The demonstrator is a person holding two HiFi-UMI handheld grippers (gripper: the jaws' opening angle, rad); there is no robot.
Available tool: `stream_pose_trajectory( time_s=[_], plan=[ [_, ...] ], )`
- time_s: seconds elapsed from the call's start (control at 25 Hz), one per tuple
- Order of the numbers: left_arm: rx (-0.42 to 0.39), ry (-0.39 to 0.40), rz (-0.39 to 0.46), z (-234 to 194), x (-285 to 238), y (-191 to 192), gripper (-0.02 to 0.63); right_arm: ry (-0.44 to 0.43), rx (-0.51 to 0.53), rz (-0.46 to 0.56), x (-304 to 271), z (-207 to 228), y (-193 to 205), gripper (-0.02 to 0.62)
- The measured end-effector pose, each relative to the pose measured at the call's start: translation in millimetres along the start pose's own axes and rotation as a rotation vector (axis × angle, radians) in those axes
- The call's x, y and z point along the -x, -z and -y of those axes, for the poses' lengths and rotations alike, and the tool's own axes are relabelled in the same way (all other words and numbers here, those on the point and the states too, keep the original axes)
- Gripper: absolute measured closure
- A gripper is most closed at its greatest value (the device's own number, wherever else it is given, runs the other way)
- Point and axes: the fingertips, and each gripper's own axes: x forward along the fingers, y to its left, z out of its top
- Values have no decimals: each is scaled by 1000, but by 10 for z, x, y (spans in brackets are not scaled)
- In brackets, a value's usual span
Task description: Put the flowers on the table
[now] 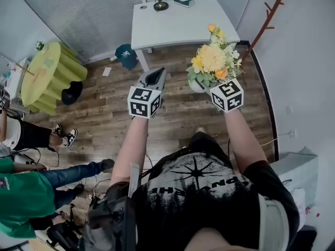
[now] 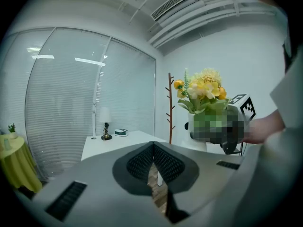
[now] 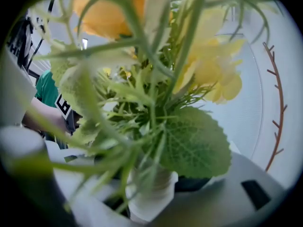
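A bunch of yellow and orange flowers with green leaves stands in a small white vase, held in the air by my right gripper, which is shut on the vase. In the right gripper view the vase neck sits between the jaws and the leaves fill the picture. My left gripper is shut and empty, held level beside the flowers, to their left. The white table lies ahead, past both grippers. From the left gripper view the flowers show at the right.
On the table's far edge stand a small lamp and a box. A brown coat stand rises at the right wall. A yellow-green round table is at the left, with people seated on the floor nearby.
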Motion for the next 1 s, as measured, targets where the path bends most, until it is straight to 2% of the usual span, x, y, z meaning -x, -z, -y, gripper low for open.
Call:
stream_pose_trajectory(
  time_s=[0.2, 0.48, 1.0],
  plan=[
    [12, -3, -16, -84, -177, 93, 595, 3, -13, -3, -119, 180, 78, 341],
    [23, -28, -24, -322, -649, 39, 595, -22, -17, -2, -462, 616, 103, 341],
    [34, -92, -39, -605, -1749, -297, 595, -83, -17, 1, -998, 1789, -16, 341]
  ],
)
